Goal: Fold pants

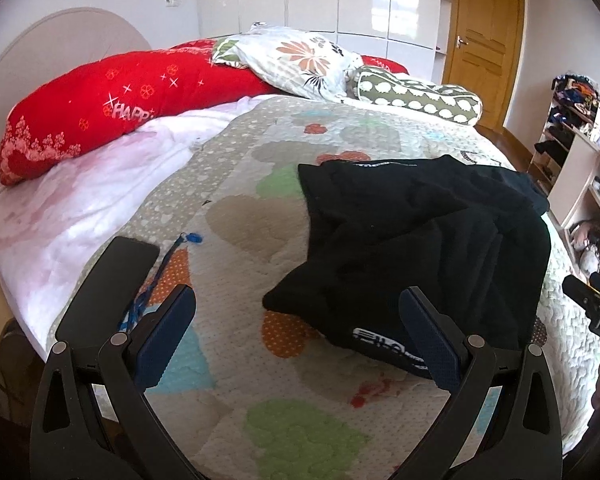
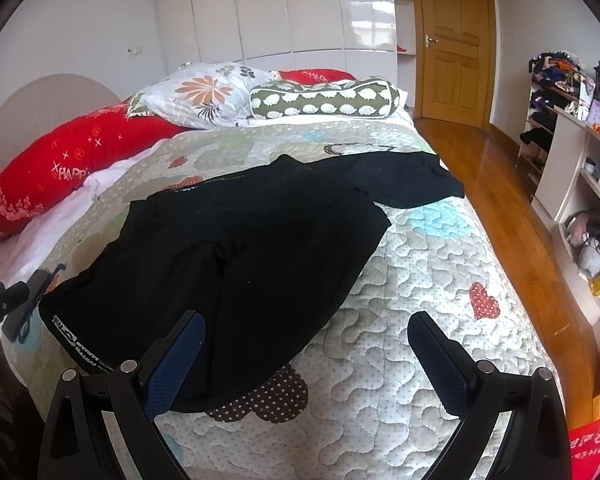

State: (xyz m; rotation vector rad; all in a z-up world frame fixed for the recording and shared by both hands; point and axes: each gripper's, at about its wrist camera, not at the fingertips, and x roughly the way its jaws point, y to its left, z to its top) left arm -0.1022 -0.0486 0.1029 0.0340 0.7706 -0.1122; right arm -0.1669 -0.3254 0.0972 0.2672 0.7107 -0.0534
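Observation:
Black pants (image 1: 420, 240) lie crumpled on the quilted bedspread (image 1: 260, 208), with a white logo at a leg hem nearest me. My left gripper (image 1: 298, 320) is open and empty above the quilt, its right finger over the hem. In the right wrist view the pants (image 2: 240, 248) spread across the bed's middle, one leg reaching toward the far right edge. My right gripper (image 2: 306, 344) is open and empty, its left finger over the pants' near edge. The right gripper shows at the left wrist view's right edge (image 1: 592, 300).
A black phone (image 1: 112, 280) and a blue lanyard (image 1: 160, 276) lie left on the quilt. Red pillows (image 1: 100, 108), a floral pillow (image 1: 296, 60) and a green bolster (image 1: 416, 96) sit at the head. Shelves (image 2: 572, 168) and wood floor (image 2: 500, 200) are right.

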